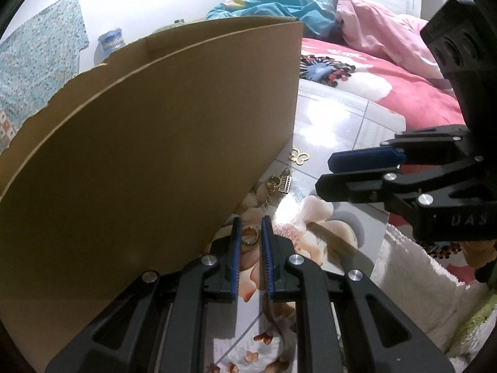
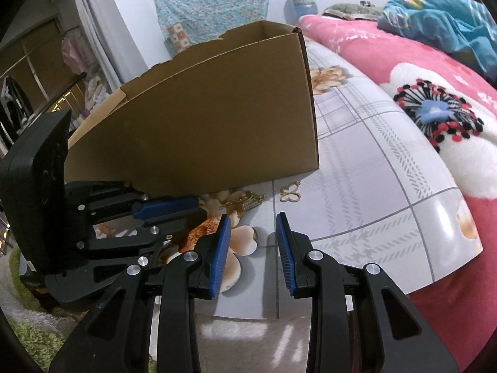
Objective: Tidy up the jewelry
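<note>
Beside the cardboard box (image 1: 149, 130) (contents hidden), the left gripper (image 1: 251, 233) pinches a gold ring (image 1: 250, 237).

The room is bright. Light from above makes white shiny spots on the glossy worktop (image 1: 329, 130), and in the right wrist view too, near its front edge (image 2: 236, 329). The cardboard box (image 2: 198, 124) looks dark on its shaded side. Both pictures bend round at the edges, with black corners. Close things look a bit soft.

Two close, downward wrist views, sharing cardboard box (image 1: 149, 143) (image 2: 217, 118).
</note>
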{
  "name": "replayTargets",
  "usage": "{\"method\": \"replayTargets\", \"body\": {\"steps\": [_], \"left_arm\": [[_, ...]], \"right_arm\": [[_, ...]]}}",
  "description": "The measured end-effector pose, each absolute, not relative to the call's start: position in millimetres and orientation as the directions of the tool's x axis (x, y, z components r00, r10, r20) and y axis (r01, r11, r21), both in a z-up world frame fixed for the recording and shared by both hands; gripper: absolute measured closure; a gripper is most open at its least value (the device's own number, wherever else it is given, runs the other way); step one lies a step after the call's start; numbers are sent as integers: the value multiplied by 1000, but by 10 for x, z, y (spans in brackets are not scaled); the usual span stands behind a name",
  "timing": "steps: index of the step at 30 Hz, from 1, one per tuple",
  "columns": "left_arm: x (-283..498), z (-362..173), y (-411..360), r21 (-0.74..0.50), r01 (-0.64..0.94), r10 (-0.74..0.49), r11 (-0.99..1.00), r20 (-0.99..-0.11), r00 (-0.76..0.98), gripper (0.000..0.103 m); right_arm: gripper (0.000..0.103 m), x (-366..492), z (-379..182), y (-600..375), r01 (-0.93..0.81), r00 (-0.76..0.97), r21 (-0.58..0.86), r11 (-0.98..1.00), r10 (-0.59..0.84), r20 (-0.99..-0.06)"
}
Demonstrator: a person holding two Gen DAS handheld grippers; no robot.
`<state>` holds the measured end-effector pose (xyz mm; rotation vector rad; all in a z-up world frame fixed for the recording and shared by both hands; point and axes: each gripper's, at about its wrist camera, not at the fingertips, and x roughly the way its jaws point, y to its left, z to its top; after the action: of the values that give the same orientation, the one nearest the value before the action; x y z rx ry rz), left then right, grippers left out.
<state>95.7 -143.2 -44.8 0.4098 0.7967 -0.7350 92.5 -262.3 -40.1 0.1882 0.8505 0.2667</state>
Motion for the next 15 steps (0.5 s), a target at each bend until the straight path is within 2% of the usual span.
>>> {"method": "replayTargets", "body": {"steps": [7,13,15], "left_arm": [[924,-443,-1453,97,734,-428,672,-758,492,93],[936,-438,-1434,81,732,-436,677,-757,487,94],[931,-437,-1427,80,731,-437,678,-756,487,98]], "right_arm": [[73,905,-371,-2638,-150,637,267,952,300,-710],[73,866,-327,-2626,-149,651,235,960,274,-708],[73,886,-317,-2638,-144,658,217,966,257,-708]]}}
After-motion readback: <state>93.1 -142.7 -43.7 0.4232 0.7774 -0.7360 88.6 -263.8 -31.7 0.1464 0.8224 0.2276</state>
